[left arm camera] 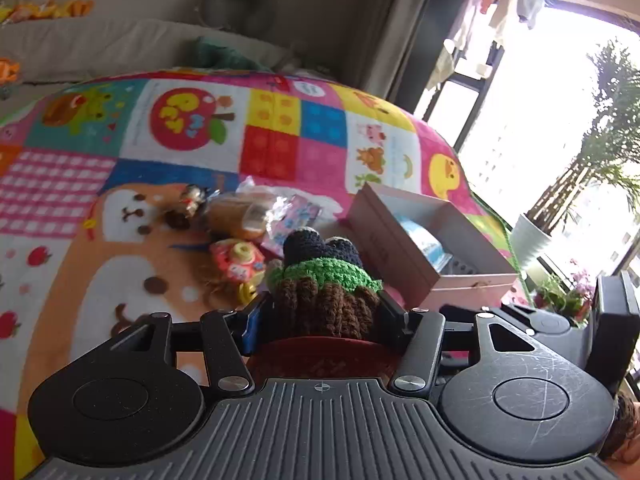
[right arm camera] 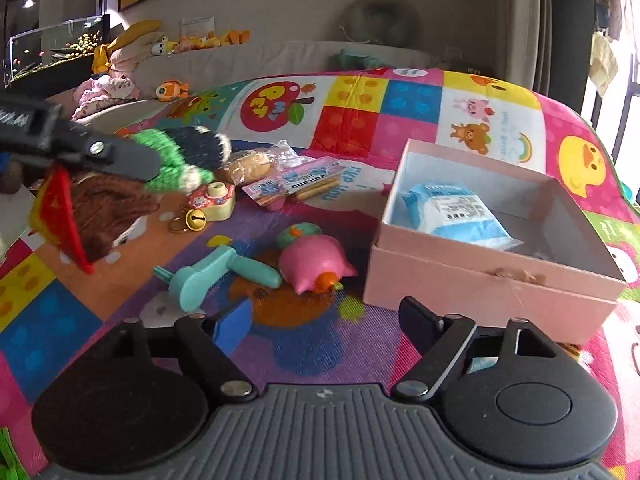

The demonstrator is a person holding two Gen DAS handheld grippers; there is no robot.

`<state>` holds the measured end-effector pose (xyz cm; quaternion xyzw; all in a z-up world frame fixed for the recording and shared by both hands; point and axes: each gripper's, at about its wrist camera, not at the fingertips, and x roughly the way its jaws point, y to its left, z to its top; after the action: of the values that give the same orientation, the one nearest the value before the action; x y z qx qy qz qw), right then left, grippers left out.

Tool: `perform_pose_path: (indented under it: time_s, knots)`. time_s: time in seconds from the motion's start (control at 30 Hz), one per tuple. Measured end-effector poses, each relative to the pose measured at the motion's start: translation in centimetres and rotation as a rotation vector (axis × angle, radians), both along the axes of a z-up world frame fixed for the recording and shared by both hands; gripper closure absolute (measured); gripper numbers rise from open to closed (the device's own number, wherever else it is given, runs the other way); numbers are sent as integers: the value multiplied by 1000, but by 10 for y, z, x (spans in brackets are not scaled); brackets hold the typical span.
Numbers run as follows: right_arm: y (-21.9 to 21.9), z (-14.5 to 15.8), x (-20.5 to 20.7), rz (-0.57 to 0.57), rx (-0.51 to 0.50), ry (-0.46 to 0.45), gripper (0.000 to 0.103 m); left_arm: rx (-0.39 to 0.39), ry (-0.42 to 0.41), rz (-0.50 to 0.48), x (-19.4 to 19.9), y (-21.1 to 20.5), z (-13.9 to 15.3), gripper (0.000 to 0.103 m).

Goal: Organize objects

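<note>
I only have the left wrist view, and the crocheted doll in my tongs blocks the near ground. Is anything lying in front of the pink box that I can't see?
Observer: Yes. A pink squishy toy lies on the play mat, just left of the near corner of the pink box.
Operator: Anything else beside it?
Observer: A teal plastic toy lies further left, with its handle pointing at the squishy toy.
Operator: And the right tongs?
Observer: The right tongs are open with nothing between them, just short of those two toys.
</note>
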<state>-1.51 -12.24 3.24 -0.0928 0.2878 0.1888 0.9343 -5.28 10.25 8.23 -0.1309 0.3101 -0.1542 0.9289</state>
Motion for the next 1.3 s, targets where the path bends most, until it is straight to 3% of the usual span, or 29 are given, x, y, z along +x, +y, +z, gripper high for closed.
perform_pose_path:
  time_s: [0.13, 0.27, 0.33, 0.5, 0.8, 0.87, 0.93, 0.97, 1.3]
  knots:
    - [50, -4, 12, 35, -185, -128, 43, 64, 2, 44, -19, 9, -12, 42]
    - [77, -11, 40, 19, -267, -104, 45, 34, 1, 53, -25, 19, -16, 42]
    - [79, -14, 53, 1, -267, -55, 56, 17, -8, 43, -26, 20, -16, 42]
    - [55, -4, 40, -16, -229, -6, 70, -17, -28, -3, -28, 14, -17, 42]
    - [-30, 6, -26, -43, -118, 110, 70, -27, -6, -149, -28, -25, -25, 42]
    - [-42, 7, -40, -35, -116, 108, 63, -22, 14, -184, -28, -36, -30, 42]
    - [-52, 5, -51, -56, -105, 103, 26, -7, 32, -207, -28, -47, -34, 42]
    - [-56, 4, -55, -62, -100, 98, 22, 1, 40, -221, -29, -53, -36, 42]
    - [-73, -1, -43, -87, 42, 114, 22, 127, 104, -252, -32, -88, -38, 42]
